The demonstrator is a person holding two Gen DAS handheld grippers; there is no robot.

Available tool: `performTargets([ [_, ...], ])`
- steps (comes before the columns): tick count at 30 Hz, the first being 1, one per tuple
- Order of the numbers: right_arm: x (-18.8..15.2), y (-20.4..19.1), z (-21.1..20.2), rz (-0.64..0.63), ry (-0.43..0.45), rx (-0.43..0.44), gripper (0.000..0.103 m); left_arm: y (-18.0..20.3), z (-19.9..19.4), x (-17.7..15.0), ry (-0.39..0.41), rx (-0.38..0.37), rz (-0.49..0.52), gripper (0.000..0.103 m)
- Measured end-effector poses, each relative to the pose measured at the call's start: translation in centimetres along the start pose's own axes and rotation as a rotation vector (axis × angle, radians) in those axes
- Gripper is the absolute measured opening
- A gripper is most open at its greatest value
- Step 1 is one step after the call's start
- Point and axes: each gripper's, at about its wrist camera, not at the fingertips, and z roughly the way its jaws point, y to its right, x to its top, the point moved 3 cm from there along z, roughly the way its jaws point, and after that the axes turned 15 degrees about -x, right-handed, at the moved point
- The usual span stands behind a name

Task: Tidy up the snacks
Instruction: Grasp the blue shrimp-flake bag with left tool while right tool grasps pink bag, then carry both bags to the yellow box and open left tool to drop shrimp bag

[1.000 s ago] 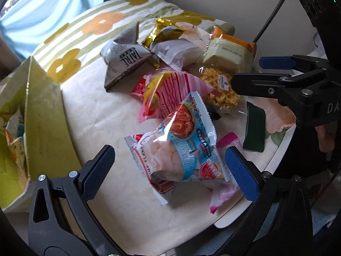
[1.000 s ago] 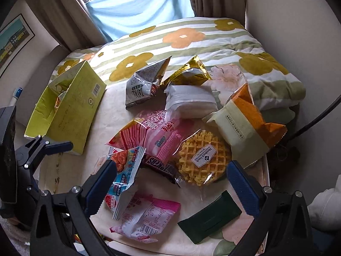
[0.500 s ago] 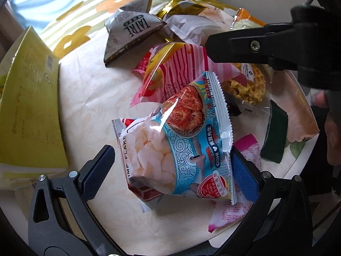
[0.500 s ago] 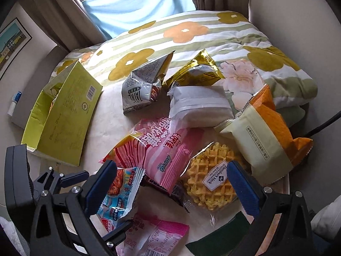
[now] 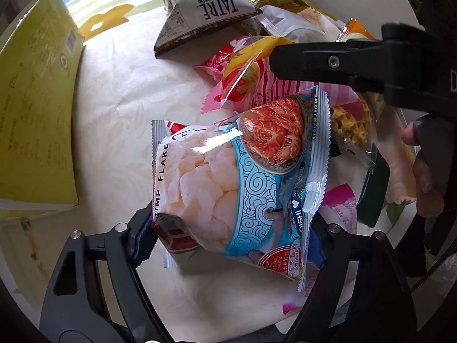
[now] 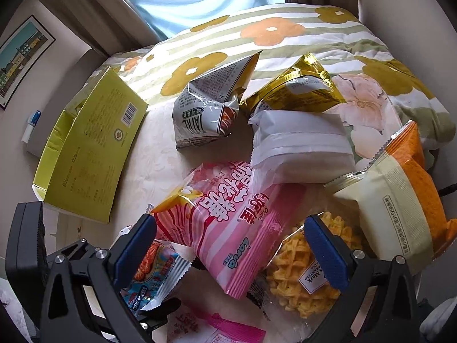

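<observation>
A blue shrimp flakes bag (image 5: 237, 177) lies on the cream tablecloth (image 5: 120, 91). My left gripper (image 5: 230, 223) points down over it. Its jaws are closing, and the blue pads press into the bag's two sides, their tips hidden behind it. The same bag (image 6: 154, 277) shows at the lower left of the right wrist view. My right gripper (image 6: 230, 245) is open above a pink striped bag (image 6: 228, 223) and a wrapped waffle (image 6: 300, 274), touching neither. One of its black fingers (image 5: 328, 60) crosses the left wrist view. A yellow-green carton (image 6: 88, 154) lies on the left.
Behind lie a grey triangular pack (image 6: 208, 111), a gold pack (image 6: 297, 88), a white pack (image 6: 300, 145) and a cream-and-orange pack (image 6: 400, 200). A dark green bar (image 5: 371, 191) and a pink wrapper (image 6: 217, 328) sit near the table edge. A floral quilt (image 6: 271, 31) lies beyond.
The left gripper sank onto the shrimp flakes bag and its jaws narrowed around it. The right gripper moved forward and down, from over the waffle and green bar to over the pink bag.
</observation>
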Motion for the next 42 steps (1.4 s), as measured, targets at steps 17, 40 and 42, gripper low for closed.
performTargets([
  [17,0.8,-1.4,2.3,-0.024,-0.027,0.089,0.102,-1.3,-3.5,-1.7,0.042,-0.001,-0.061,0.075],
  [40,-2.4,-3.6,-0.2,-0.128,0.053,0.038,0.061,-1.7,-8.2,-3.1,0.112,0.023,-0.091,0.075],
  [42,-2.9,-3.6,-1.1,-0.121,0.06,0.037,0.06,-1.3,-9.0,-3.3,0.126,0.026,-0.087,0.075],
])
